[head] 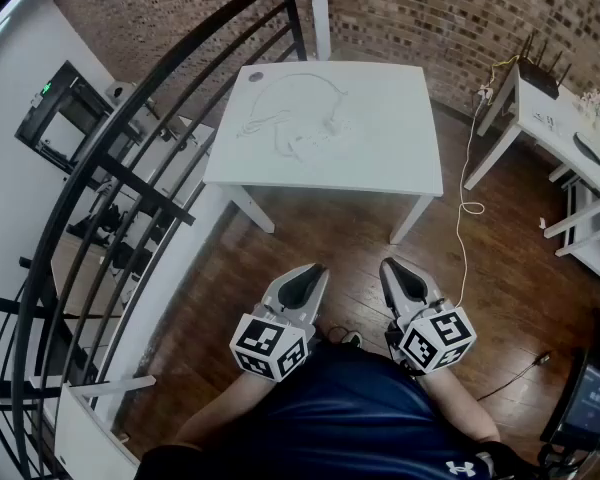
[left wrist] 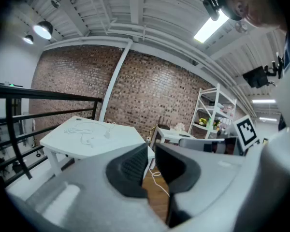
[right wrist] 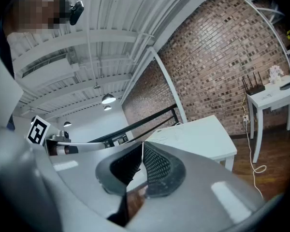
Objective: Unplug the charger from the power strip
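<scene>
A white table (head: 390,163) stands ahead of me on the wood floor. On its top lies a white cable (head: 295,93) in loose loops, with a pale lump, the charger and power strip (head: 315,140), hard to tell apart against the white. The left gripper view shows the same cable (left wrist: 87,133) far off on the table (left wrist: 63,138). My left gripper (head: 306,276) and right gripper (head: 396,271) are held close to my body, well short of the table, both shut with nothing between the jaws. The right gripper view looks over shut jaws toward the table (right wrist: 203,137).
A black stair railing (head: 130,173) runs along the left of the table. At the right stands a second white table (head: 555,108) with a router, and a pale cord (head: 464,203) trails down to the floor. White shelves (head: 590,228) and a black cable (head: 515,373) lie further right.
</scene>
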`<state>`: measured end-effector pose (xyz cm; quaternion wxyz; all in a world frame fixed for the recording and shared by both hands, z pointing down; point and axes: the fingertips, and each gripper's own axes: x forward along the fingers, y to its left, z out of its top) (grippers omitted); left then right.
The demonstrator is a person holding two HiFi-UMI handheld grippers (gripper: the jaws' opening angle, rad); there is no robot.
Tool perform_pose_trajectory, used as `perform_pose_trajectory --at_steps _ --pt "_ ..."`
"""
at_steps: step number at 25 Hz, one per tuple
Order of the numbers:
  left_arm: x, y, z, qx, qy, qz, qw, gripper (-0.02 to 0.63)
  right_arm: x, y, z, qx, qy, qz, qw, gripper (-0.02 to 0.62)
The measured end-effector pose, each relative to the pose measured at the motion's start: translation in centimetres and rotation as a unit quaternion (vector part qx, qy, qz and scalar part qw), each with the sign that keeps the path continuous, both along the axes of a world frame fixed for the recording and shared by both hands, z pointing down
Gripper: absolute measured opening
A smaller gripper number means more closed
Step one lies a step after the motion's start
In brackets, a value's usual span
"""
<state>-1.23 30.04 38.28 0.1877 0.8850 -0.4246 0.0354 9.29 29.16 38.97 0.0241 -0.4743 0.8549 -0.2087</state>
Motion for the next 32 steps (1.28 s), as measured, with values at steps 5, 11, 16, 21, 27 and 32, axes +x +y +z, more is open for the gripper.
perform_pose_trajectory --at_steps 5,11,16,21,27,32 --pt "0.8 -1.6 0.0 -0.001 -0.002 0.014 0.9999 0.044 1.3 -1.3 0.3 -0.006 0.001 0.023 1.0 0.015" --pt "2.4 -6.2 1.0 -0.009 0.005 0.051 0.9986 0.043 3.0 -5.0 1.1 -0.018 0.009 0.064 0.998 0.015" --pt "3.0 -12.7 1.9 -0.021 0.017 0.088 0.9957 0.041 3.6 -10.4 1.8 -0.033 0.019 0.104 0.994 0.016" --pt "2.6 -19.9 1.0 -0.006 0.016 0.135 0.9907 0.041 2.2 -16.8 1.8 -0.049 0.03 0.13 0.99 0.016" --pt "-0.5 -27.9 -0.3 0.006 0.059 0.155 0.9861 0.041 -1.0 -24.3 1.7 -0.066 0.045 0.14 0.987 0.015" --pt "-3.2 -32.6 0.5 0.026 0.048 0.163 0.9852 0.043 -3.7 -29.7 2.2 -0.072 0.048 0.132 0.987 0.016"
